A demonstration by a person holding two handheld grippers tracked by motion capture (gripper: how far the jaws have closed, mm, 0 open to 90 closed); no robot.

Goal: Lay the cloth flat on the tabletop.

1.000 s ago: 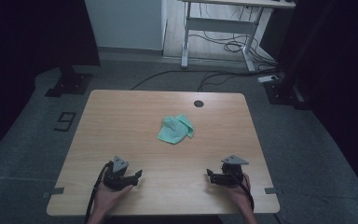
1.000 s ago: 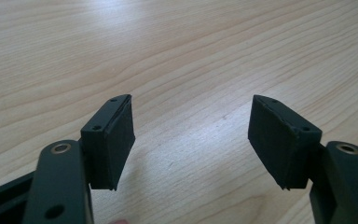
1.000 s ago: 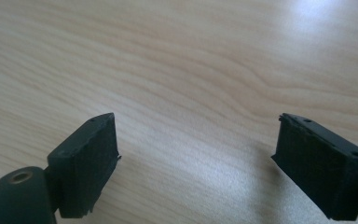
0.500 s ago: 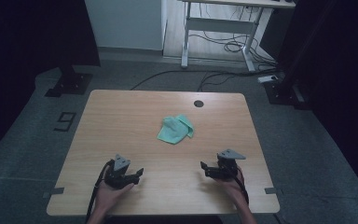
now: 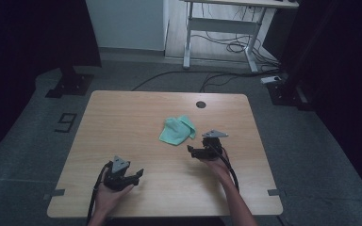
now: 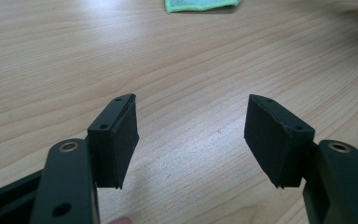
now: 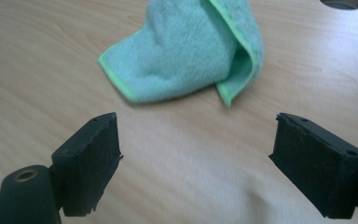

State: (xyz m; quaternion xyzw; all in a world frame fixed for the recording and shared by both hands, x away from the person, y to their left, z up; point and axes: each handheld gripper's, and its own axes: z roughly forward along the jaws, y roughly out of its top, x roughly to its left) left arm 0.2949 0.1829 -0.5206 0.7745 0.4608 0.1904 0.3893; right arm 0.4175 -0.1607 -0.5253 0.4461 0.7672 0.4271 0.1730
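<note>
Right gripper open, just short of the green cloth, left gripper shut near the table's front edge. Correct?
Not quite. The left gripper is open, not shut: the left gripper view shows a wide gap between its jaws over bare table. The rest holds: the right gripper is open, just short of the green cloth.

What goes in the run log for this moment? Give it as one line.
right gripper: open, near green cloth, not touching | left gripper: open, apart from cloth | cloth: crumpled on table
</note>
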